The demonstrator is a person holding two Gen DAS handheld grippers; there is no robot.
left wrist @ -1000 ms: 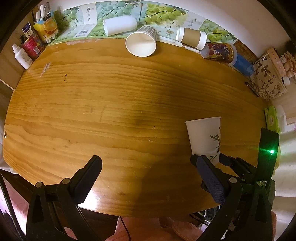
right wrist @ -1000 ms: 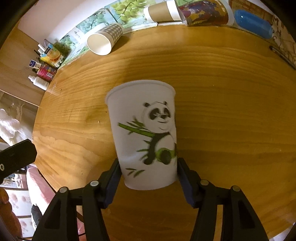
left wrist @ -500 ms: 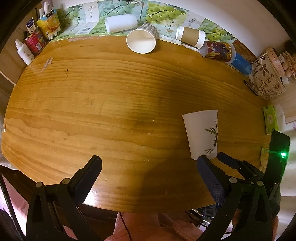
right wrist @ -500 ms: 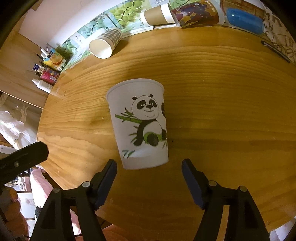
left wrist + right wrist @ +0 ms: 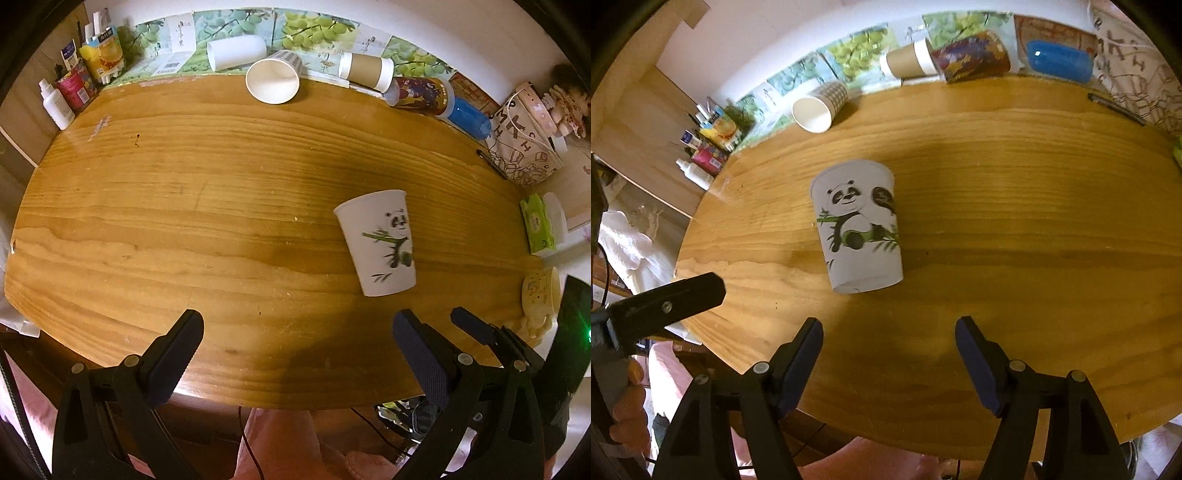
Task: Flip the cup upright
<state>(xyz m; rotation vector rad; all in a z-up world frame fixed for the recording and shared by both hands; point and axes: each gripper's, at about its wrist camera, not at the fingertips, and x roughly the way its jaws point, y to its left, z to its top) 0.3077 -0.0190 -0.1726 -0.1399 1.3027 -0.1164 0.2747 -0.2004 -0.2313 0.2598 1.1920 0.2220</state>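
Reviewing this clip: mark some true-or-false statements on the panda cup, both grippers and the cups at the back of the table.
1. The panda cup stands upright on the wooden table, mouth up. True.
2. The right gripper is shut on the panda cup. False: it is open, with the cup standing apart in front of its fingers.
3. The left gripper holds nothing. True.
4. The checkered cup at the back stands upright. False: it lies on its side, mouth toward the camera.
5. The brown-sleeved cup lies on its side. True.
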